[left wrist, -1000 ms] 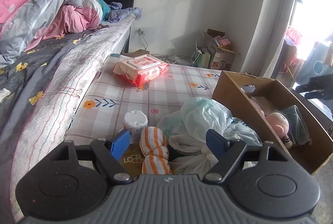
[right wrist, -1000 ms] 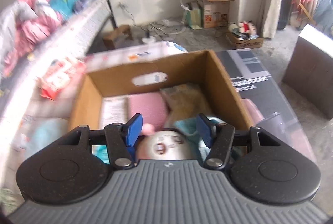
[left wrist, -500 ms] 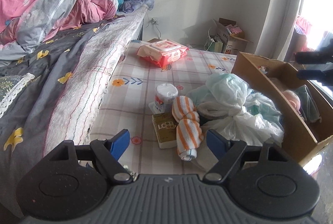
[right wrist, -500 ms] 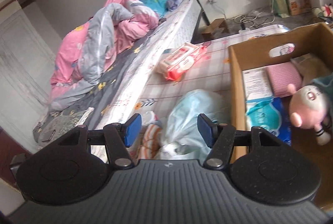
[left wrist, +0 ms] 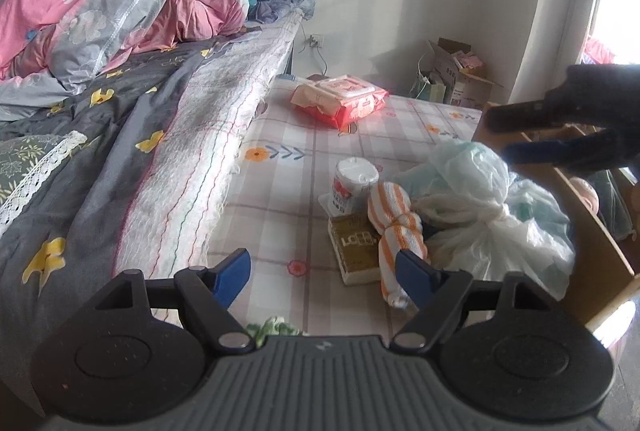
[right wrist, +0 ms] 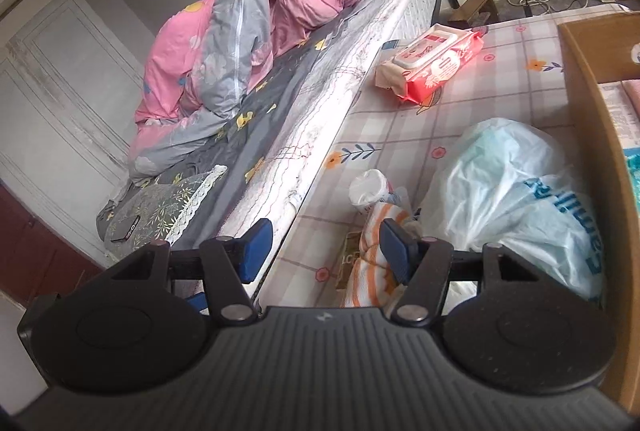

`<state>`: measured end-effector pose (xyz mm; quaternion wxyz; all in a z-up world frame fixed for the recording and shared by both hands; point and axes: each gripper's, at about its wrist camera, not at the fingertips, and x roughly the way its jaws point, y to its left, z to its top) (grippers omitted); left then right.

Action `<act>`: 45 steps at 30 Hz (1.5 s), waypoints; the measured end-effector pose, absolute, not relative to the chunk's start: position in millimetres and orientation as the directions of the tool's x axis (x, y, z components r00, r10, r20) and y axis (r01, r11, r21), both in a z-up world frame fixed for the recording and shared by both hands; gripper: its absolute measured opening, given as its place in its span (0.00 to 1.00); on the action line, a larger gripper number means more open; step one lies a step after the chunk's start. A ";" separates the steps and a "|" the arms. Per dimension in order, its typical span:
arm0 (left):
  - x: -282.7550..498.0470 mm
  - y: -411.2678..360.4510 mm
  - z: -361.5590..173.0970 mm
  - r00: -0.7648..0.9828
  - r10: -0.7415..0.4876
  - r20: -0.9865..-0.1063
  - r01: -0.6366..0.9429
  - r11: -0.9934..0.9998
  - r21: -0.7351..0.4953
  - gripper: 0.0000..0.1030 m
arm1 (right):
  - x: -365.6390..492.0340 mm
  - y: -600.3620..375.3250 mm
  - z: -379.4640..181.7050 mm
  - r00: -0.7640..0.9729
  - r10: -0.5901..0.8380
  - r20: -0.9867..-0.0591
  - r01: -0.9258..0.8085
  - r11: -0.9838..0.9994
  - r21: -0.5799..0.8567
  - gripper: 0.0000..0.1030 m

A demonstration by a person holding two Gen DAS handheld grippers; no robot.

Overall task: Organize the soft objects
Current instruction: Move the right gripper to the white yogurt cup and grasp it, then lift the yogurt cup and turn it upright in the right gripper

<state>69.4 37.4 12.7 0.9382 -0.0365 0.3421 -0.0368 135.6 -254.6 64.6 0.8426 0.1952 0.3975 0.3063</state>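
Observation:
An orange-and-white striped rolled cloth point(left wrist: 394, 227) lies on the checked floral mat point(left wrist: 296, 171), against a tied pale plastic bag point(left wrist: 480, 199). It also shows in the right wrist view point(right wrist: 374, 255). My left gripper point(left wrist: 322, 277) is open and empty, low over the mat, near side of the cloth. My right gripper point(right wrist: 322, 249) is open and empty above the cloth and the bag point(right wrist: 516, 195); it shows dark at the right in the left wrist view point(left wrist: 560, 135). The cardboard box point(left wrist: 588, 223) with a pink doll point(left wrist: 584, 191) stands right of the bag.
A red wet-wipe pack point(left wrist: 340, 99) lies far on the mat. A white cup point(left wrist: 354, 183) and a small olive box point(left wrist: 354, 251) sit beside the cloth. The bed point(left wrist: 132, 119) with heaped pink and grey quilts runs along the left. A green soft thing point(left wrist: 272, 329) peeks under my left gripper.
My left gripper has drawn back from the cloth and bag. My right gripper has swung left, from above the box's doll to above the bag and striped cloth. Both stayed open.

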 end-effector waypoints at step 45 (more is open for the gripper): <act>52.8 41.3 -11.3 0.714 -0.265 -0.648 0.131 0.960 -0.249 0.79 | 162.3 -214.2 -17.1 0.204 0.874 -0.441 -0.145 0.473 0.869 0.45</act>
